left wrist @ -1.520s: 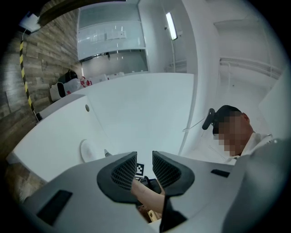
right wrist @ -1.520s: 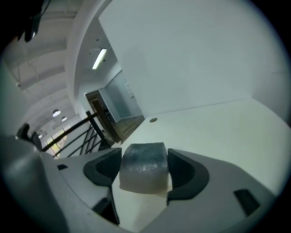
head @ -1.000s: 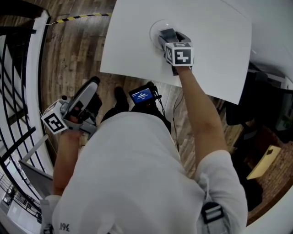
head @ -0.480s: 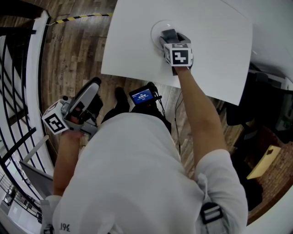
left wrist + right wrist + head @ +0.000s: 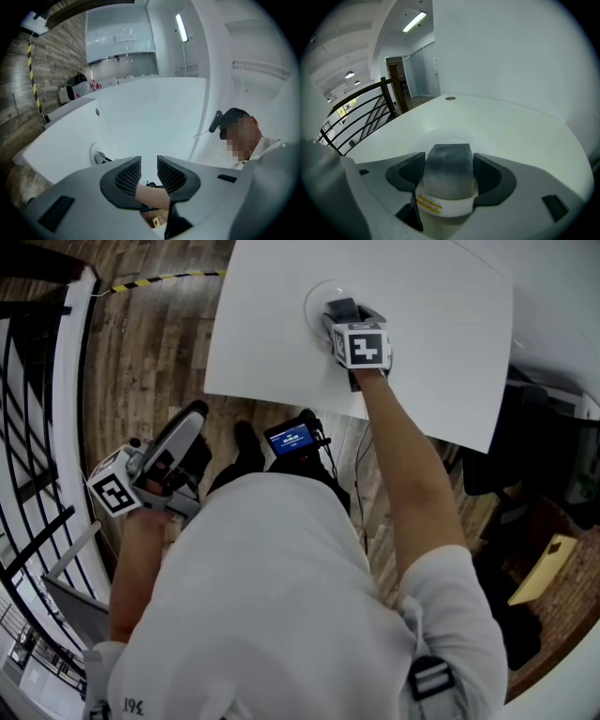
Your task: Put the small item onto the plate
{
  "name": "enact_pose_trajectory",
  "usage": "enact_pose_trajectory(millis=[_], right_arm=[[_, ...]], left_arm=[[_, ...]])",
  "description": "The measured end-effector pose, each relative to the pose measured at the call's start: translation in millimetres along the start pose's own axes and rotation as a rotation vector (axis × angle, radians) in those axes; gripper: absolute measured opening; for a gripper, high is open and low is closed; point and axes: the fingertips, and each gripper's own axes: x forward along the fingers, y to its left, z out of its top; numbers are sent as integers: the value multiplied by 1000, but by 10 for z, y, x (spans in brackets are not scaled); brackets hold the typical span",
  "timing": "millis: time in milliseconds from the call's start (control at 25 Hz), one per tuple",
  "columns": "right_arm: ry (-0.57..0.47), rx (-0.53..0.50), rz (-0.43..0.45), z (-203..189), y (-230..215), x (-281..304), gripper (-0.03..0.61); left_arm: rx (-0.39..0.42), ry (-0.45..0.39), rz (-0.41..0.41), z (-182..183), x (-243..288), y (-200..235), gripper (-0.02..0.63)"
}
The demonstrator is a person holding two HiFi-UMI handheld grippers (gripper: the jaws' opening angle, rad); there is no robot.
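while the right tool [image 5: 343,313] hangs over the plate: it barely shifts from a second ago, only nudging a touch further out over the table [image 5: 441,352]
right tool grip: jaws stay clamped on the small item [image 5: 447,176], one pad against each side
small item: grey on top, white band with a yellow label near the tool body; not yet let go
plate [image 5: 312,302]: directly below and just ahead of the right tool's jaws
left tool [image 5: 190,413]: unmoved, low at the person's side, well apart from the table; jaws a narrow gap apart, nothing between them
meaning for the task: carrying looks done; what remains is probably lowering and releasing
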Motion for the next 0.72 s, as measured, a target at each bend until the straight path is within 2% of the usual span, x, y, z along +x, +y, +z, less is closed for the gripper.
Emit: enact_pose_trajectory(millis=[400, 560, 720], right_arm=[[11, 0, 10, 75, -24, -26, 322], [-50, 30, 8, 214, -25, -174, 322], [-167, 113, 33, 439, 22, -464, 322]], left_arm=[[-3, 3, 0, -9, 25, -37, 110], [-2, 4, -14, -18, 5, -51, 110], [-3, 8, -36, -20, -3, -104, 110]])
